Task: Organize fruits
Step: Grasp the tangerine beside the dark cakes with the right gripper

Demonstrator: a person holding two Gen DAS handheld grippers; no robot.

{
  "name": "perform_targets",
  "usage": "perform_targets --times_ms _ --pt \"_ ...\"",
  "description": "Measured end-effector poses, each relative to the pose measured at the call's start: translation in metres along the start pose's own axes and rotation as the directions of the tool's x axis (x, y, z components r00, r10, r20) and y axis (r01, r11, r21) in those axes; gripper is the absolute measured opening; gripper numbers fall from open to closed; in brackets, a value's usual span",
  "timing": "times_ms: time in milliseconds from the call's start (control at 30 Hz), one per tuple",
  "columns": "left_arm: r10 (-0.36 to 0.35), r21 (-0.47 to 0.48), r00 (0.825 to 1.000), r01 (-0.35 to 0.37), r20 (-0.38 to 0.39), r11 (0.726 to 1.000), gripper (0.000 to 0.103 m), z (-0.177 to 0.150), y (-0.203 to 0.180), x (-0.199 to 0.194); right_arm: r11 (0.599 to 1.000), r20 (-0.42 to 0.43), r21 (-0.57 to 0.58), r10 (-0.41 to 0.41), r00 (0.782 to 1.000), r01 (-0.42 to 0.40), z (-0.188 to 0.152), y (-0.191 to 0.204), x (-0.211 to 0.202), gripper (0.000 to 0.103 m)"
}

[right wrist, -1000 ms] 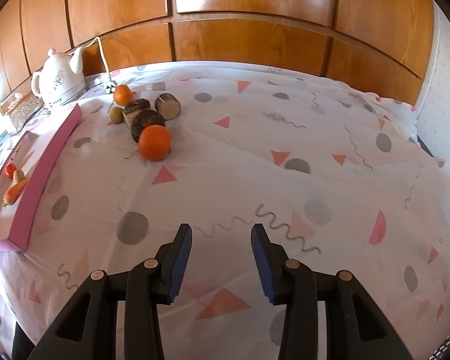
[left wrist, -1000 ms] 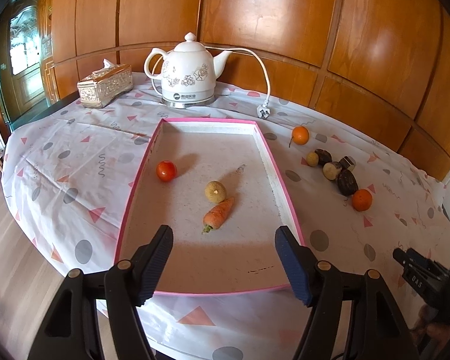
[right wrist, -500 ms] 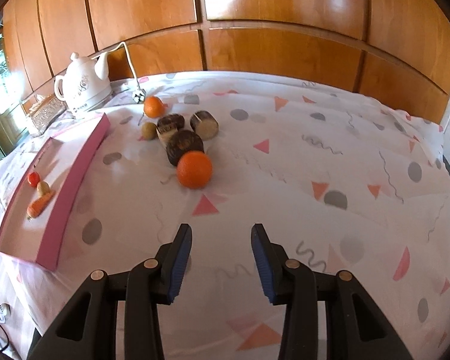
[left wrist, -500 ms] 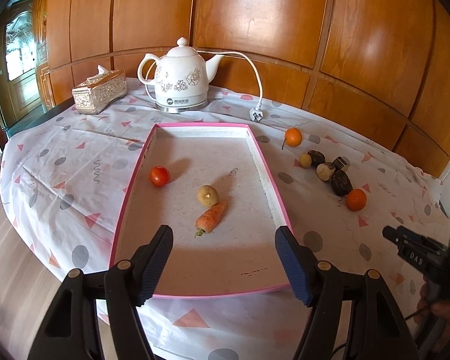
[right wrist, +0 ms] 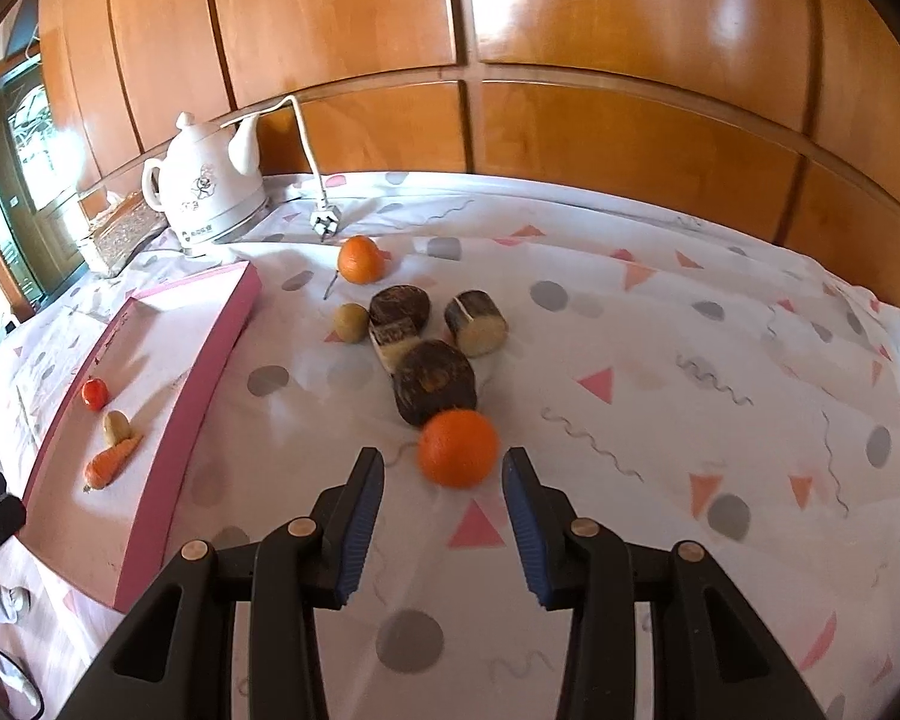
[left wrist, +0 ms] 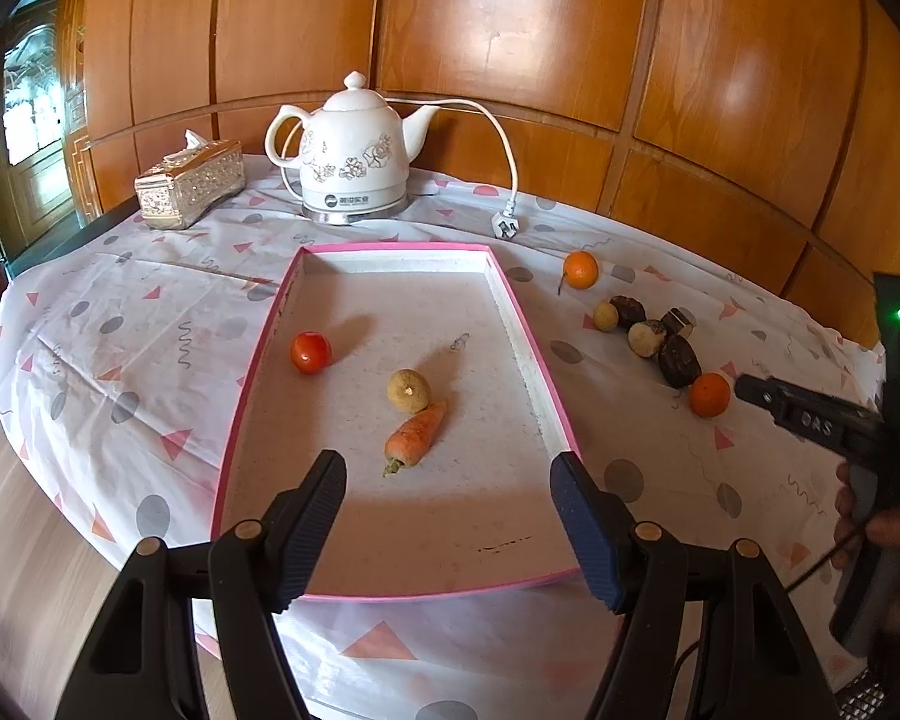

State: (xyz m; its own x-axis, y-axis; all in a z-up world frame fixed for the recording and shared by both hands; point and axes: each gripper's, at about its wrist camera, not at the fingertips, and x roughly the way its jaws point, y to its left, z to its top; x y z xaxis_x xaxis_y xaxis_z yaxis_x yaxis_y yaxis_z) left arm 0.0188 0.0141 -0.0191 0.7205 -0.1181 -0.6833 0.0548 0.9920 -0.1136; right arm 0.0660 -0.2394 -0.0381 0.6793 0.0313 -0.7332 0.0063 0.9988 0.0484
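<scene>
A pink-rimmed tray (left wrist: 561, 420) holds a red tomato (left wrist: 310, 352), a small yellowish fruit (left wrist: 409, 390) and a carrot (left wrist: 417, 435). My left gripper (left wrist: 447, 468) hangs open over the tray's near end, holding nothing. To the right of the tray, fruits lie on the cloth. An orange (right wrist: 458, 447) sits just ahead of the fingertips of my right gripper (right wrist: 443, 462), which is open with no pad touching it. Behind it are dark brown round pieces (right wrist: 435, 381), a small yellow-brown fruit (right wrist: 350, 321) and a second orange (right wrist: 360, 259).
A white kettle (left wrist: 354, 150) with its cord and plug (left wrist: 506, 223) stands at the back, beside a silver tissue box (left wrist: 189, 183). A wood-panelled wall runs behind the table. The patterned cloth (right wrist: 660, 360) stretches off to the right. A hand (left wrist: 888, 546) holds the right gripper.
My right gripper has moved toward the fruit cluster, so the near orange now sits at its fingertips. The left gripper has stayed over the tray. Both jaws keep the same width.
</scene>
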Motion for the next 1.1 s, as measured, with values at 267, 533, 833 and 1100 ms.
perform_targets --times_ms 267,533,833,1100 --pt "-0.022 0.048 1.000 0.022 0.002 0.999 0.071 -0.001 -0.009 0.005 0.999 -0.014 -0.016 0.044 0.999 -0.044 0.029 0.007 0.024 0.041" --pt "-0.031 0.020 0.999 0.031 0.012 0.999 0.071 0.000 -0.001 0.011 0.993 -0.029 -0.082 0.086 0.996 -0.089 0.070 0.026 0.059 0.041" --pt "-0.022 -0.009 1.000 0.022 -0.019 1.000 0.071 0.000 0.011 0.024 0.989 -0.052 -0.100 0.106 0.993 -0.110 0.115 0.049 0.112 0.047" --pt "-0.021 -0.023 0.999 0.020 -0.044 1.000 0.071 -0.001 0.017 0.032 0.994 -0.100 -0.088 0.062 0.993 -0.071 0.134 0.060 0.162 0.047"
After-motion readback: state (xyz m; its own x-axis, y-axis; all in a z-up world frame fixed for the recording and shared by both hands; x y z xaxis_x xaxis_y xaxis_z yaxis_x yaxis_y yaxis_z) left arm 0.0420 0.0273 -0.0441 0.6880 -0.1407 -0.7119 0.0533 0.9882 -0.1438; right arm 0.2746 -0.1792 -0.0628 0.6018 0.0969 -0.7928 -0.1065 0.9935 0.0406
